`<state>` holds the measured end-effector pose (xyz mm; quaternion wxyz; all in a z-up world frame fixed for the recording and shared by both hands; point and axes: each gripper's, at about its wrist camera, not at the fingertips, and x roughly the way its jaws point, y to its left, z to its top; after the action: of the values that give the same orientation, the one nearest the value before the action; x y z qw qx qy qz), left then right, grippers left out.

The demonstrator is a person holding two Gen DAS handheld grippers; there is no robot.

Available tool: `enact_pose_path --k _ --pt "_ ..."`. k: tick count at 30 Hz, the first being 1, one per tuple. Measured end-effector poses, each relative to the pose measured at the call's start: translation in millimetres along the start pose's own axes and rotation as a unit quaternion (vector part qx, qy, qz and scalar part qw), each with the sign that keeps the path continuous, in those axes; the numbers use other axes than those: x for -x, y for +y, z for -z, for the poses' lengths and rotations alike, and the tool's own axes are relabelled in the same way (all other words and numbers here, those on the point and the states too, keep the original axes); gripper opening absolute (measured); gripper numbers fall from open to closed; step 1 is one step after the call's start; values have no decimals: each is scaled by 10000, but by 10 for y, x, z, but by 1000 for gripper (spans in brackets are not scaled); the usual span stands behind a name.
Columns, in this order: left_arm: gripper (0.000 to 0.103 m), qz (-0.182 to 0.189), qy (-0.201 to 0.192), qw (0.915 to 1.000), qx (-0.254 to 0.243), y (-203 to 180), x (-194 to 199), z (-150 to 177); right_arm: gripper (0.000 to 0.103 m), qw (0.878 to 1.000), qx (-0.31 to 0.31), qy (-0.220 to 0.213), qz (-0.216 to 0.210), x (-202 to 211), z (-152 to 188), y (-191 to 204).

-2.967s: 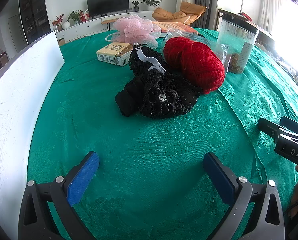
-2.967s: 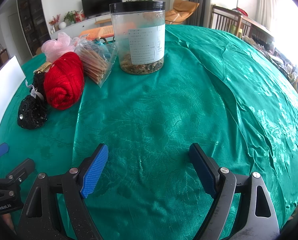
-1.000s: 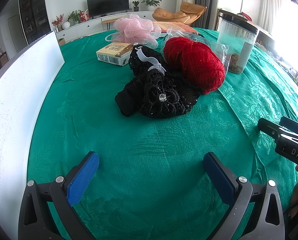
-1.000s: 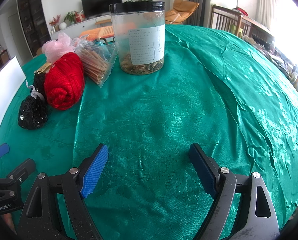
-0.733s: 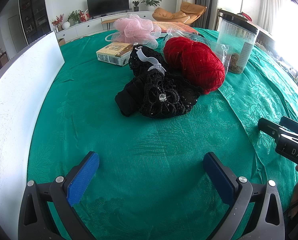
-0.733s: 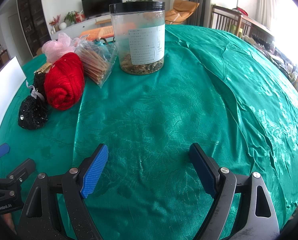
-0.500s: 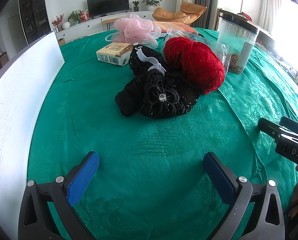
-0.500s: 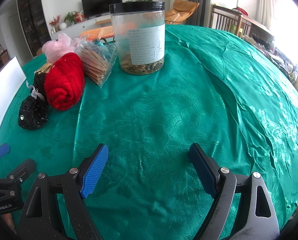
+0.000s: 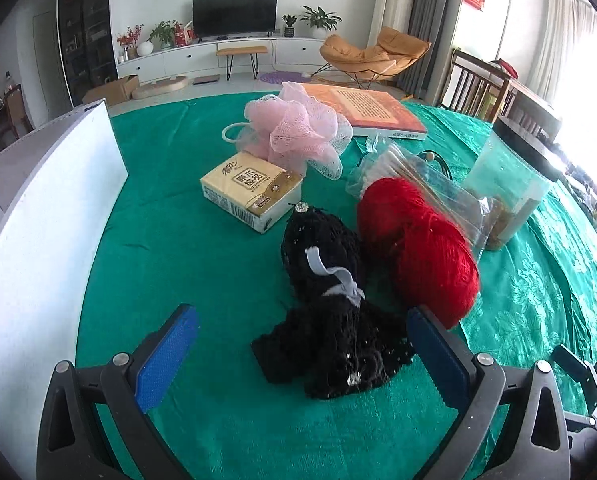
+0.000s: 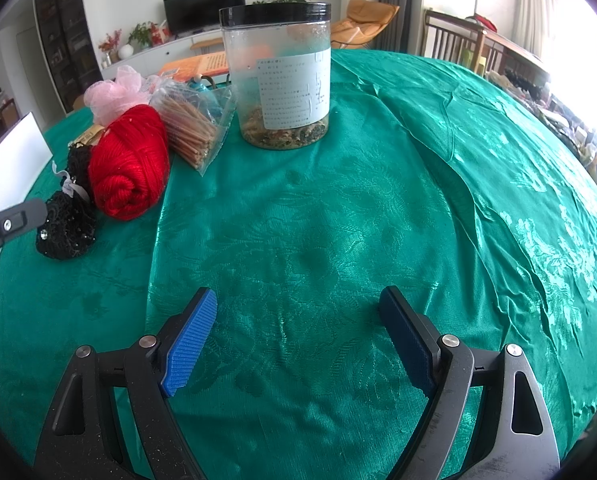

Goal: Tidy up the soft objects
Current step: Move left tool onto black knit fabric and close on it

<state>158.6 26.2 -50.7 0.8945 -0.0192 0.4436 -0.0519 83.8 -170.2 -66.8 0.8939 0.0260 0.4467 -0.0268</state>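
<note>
The black mesh (image 9: pixel 330 320) lies on the green surface (image 9: pixel 202 264), touching the red yarn (image 9: pixel 418 252). The left tool (image 9: pixel 298 354) has moved forward since half a second ago: the mesh now sits between its wide-apart pads (image 9: pixel 164 354), untouched. The right tool (image 10: pixel 296 334), also spread and empty, hovers unchanged over bare cloth.
</note>
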Motion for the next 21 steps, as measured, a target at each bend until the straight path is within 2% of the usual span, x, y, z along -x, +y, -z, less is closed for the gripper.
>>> enact_pose_path --k 4,6,7,8,9,10,12,21 --pt "103 -201 458 9985 -226 -15 -329 -153 86 10000 -10 -3 -14 1 3 12" --pt "102 -172 588 9979 -195 9 -420 -166 86 10000 -13 -3 -19 0 3 16" --pt "99 -137 643 9977 -156 25 -450 -167 86 10000 -13 -3 -19 0 3 14" --pt "94 -62 682 9976 -109 41 -468 -161 86 10000 -13 -3 -18 0 3 15" --pt "83 -18 651 9978 -93 45 -458 -141 86 10000 -14 -3 -20 -1 4 21" --pt "62 20 562 9983 -139 34 -421 -123 86 10000 -12 -3 -16 -1 3 15" --pt "39 109 531 9982 -264 -11 -336 -67 86 10000 -10 0 -14 -2 4 16" --pt "40 15 564 9983 -139 125 298 660 86 10000 -13 -3 -17 -1 5 19"
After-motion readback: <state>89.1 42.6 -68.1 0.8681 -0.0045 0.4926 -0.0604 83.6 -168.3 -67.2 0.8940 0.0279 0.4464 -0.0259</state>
